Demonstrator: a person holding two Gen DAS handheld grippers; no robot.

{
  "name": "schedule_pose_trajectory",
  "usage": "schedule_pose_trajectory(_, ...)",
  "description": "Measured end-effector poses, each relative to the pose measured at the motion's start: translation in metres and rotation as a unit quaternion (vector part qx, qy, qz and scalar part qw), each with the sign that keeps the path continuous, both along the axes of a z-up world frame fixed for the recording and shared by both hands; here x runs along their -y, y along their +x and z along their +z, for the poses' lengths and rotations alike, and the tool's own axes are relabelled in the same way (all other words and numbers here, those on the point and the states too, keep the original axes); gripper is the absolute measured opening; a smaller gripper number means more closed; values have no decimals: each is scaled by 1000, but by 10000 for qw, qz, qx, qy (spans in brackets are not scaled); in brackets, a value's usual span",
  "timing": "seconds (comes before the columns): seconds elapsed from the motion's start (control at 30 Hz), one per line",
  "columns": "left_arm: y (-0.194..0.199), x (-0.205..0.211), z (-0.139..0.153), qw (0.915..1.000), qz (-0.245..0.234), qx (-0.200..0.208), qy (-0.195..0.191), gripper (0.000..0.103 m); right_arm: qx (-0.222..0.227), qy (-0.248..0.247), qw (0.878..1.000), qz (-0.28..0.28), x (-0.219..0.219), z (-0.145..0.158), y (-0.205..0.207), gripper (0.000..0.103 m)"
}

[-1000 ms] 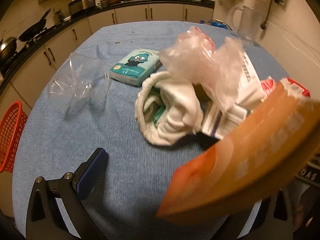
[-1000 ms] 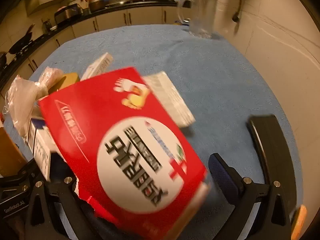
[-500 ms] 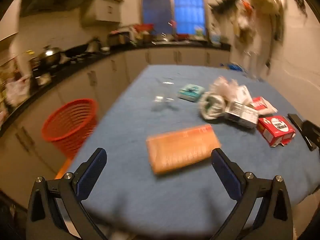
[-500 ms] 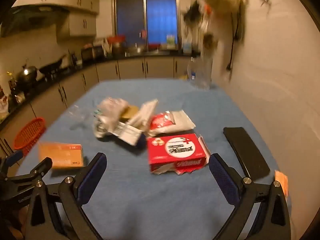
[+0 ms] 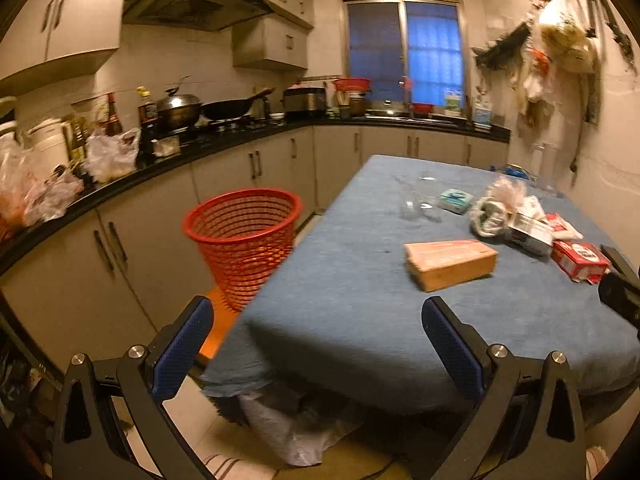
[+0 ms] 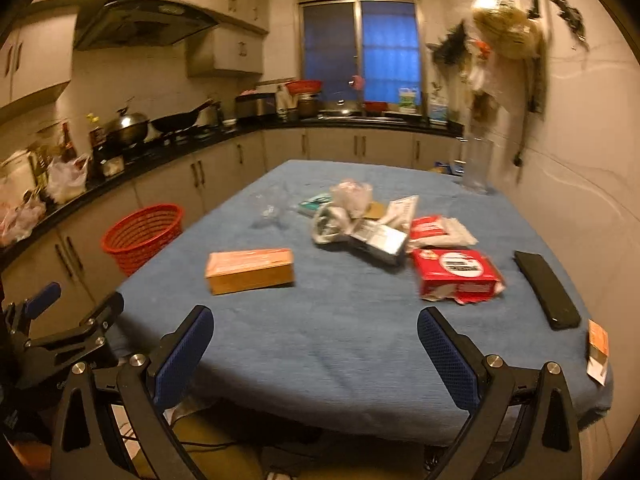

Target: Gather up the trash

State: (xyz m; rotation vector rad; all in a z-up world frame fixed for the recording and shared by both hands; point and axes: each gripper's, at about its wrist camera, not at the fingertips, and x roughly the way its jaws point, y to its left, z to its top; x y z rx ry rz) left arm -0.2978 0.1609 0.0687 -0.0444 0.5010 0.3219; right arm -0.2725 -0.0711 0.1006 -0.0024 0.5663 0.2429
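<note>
Blue cloth covers the kitchen table (image 6: 340, 344), on which the trash is gathered: an orange box (image 6: 250, 270) near the front, a torn red box (image 6: 456, 274) to its right, and a heap of wrappers and cartons (image 6: 360, 220) behind; print on them is too blurred to be read. A red mesh basket (image 5: 244, 236) is seen beside the table's left edge. A black phone (image 6: 546, 288) lies right of the red box. Both the left gripper (image 5: 316, 352) and right gripper (image 6: 316, 350) are held spread, with nothing between the jaws

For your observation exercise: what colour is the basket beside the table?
Red, an open mesh basket; the left wrist view shows it best.
</note>
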Motion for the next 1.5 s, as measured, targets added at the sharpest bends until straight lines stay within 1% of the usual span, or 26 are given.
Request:
schedule_pose_trajectory(0.1, 2, -9, -1, 9999, 80, -18, -111, 103, -10, -69, 10000, -12, -11, -2, 1, 103)
schedule_pose_trajectory(0.27, 4, -4, -5, 9998, -13, -111, -176, 103, 162, -161, 9995, -229, -5, 1, 1, 103)
schedule_pose_trajectory(0.57, 7, 8, -5, 9999, -83, -105, -81, 103, 172, -199, 9992, -291, 0, -3, 3, 103)
schedule_pose_trajectory(1.0, 7, 7, -7, 9999, -44, -99, -77, 103, 90, -278, 9989, -374, -1, -6, 6, 103)
schedule_pose_trajectory(1.5, 7, 6, -9, 9999, -28, -132, -68, 103, 24, -314, 9990, -322, -3, -11, 7, 103)
